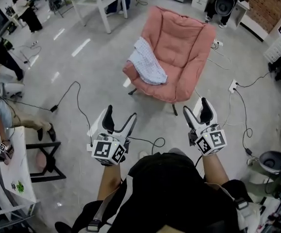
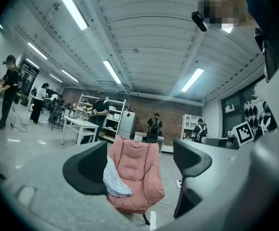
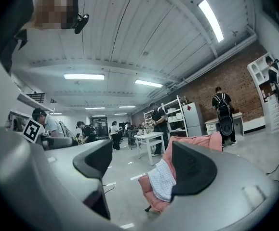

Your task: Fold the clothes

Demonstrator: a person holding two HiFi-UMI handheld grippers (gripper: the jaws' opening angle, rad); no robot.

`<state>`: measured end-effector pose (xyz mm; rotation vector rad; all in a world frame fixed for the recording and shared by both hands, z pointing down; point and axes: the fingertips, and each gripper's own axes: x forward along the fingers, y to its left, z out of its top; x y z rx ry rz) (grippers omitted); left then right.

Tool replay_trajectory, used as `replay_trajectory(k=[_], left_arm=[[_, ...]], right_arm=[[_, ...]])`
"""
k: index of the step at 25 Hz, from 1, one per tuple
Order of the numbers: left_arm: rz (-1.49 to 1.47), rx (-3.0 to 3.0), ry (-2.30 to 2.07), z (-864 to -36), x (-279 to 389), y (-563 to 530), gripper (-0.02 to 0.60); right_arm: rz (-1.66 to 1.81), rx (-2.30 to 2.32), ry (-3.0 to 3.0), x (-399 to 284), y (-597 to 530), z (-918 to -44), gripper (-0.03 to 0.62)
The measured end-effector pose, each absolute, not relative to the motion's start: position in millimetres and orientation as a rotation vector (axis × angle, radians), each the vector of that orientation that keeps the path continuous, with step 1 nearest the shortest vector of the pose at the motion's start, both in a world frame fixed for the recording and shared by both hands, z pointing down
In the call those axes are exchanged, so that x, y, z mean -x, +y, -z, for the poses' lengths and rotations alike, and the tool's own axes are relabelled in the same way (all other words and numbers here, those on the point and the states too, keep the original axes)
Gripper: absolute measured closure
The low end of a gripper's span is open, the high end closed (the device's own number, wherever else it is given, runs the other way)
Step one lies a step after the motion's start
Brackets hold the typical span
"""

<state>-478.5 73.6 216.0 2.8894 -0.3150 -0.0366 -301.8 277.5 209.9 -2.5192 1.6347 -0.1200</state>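
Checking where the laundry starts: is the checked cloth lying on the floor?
No, the checked cloth is draped over one side of the pink armchair, off the floor.

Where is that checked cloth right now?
In the head view, the checked cloth lies draped over the picture-left arm of the pink armchair, at top centre.

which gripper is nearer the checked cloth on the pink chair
Left, by a little. The checked cloth hangs over the pink chair's arm on the left gripper's side; the right gripper faces the chair's other side. Both are well short of it, jaws open.
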Motion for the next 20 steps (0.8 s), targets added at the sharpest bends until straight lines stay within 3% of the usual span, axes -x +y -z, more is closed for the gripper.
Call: replay_trajectory(k=[10,20], left_arm=[[-0.011,-2.904,-0.341,-223,428,60,0.156],[-0.003,-2.917,-0.485,-239,294,57,0.156]], right_arm=[[0.134,2.483,1.669,250,251,-223,0.235],[0.164,2.352,1.841,101,214,-248,0.281]])
